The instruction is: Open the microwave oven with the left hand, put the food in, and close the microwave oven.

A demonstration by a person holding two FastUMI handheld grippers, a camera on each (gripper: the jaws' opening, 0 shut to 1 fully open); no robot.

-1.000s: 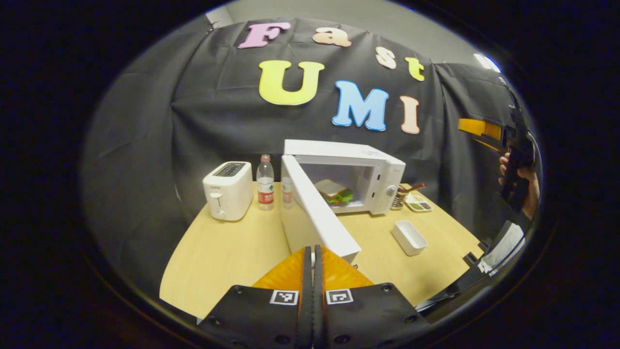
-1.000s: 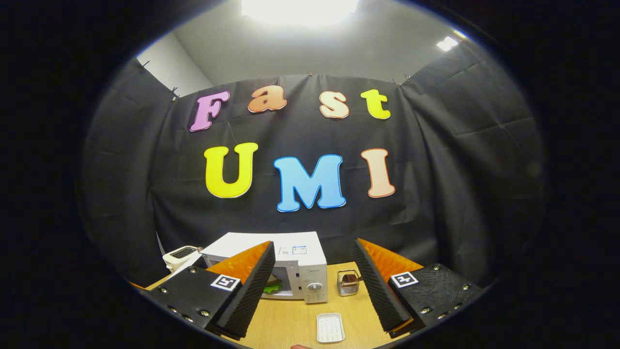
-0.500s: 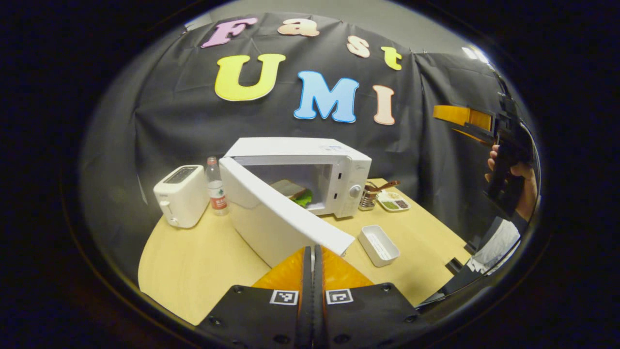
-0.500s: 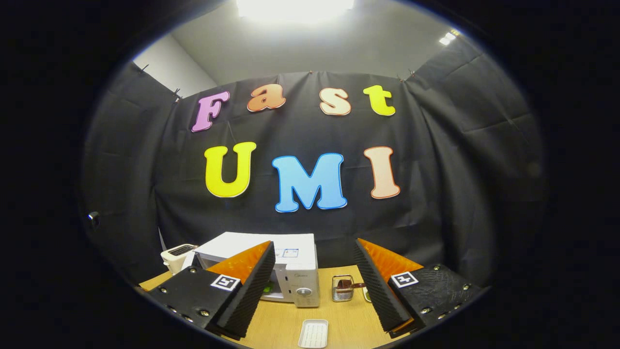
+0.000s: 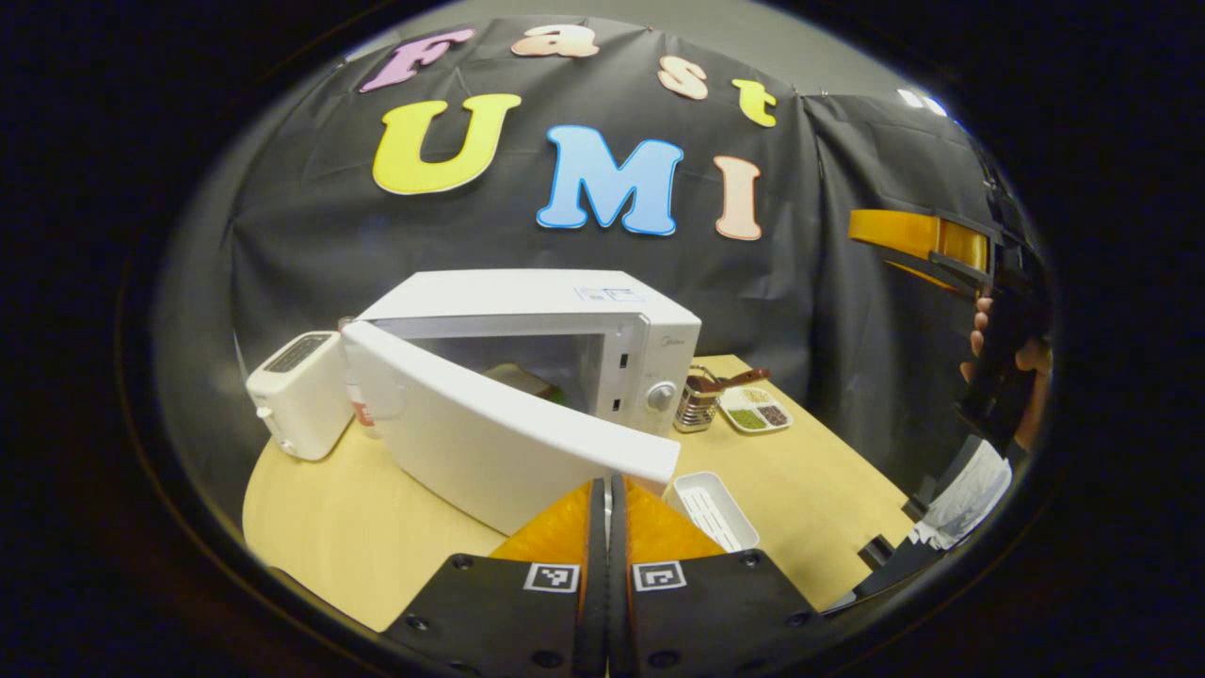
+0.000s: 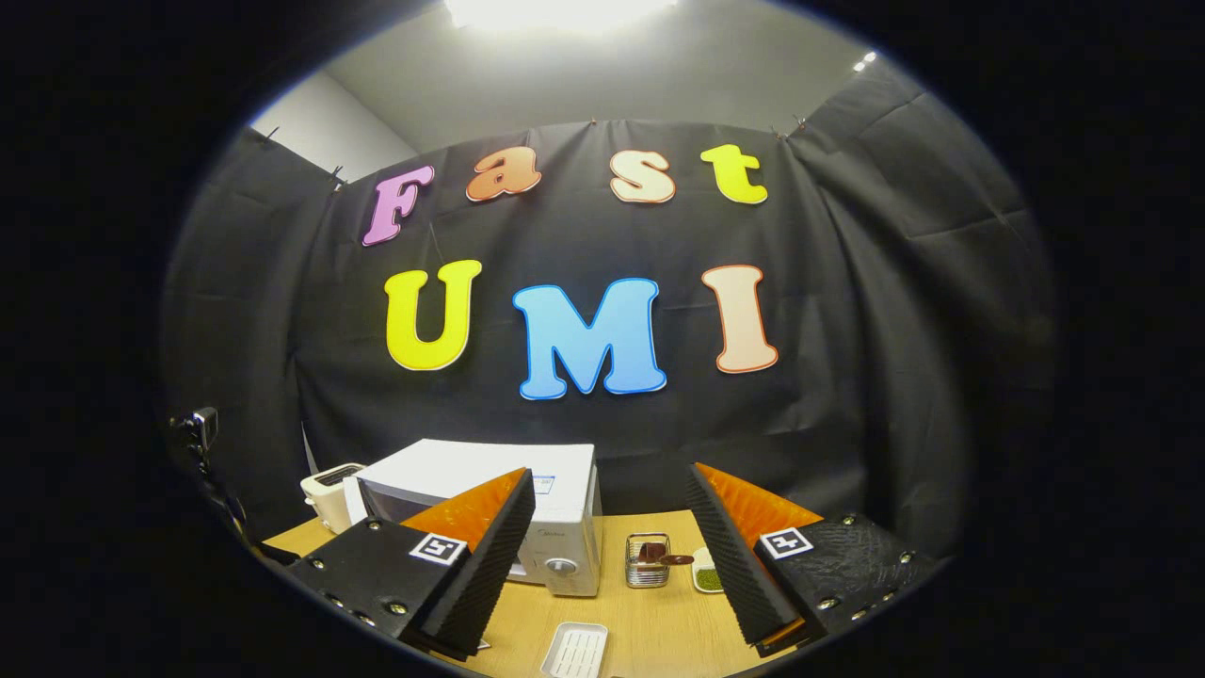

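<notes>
Swinging further toward closed, the door (image 5: 490, 443) is now hiding most of the sandwich (image 5: 527, 379) inside the microwave (image 5: 565, 320). My left gripper (image 5: 607, 499), fingers pressed together, is touching the door's edge. My right gripper (image 6: 612, 537) is hanging wide apart, empty.

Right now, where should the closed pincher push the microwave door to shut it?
Push rather than grip: the microwave door is a flat panel hinged at its left. Press its outer face near the free right edge, just ahead of the shut left gripper, pushing toward the microwave. Farthest from the hinge should swing easiest.
</notes>
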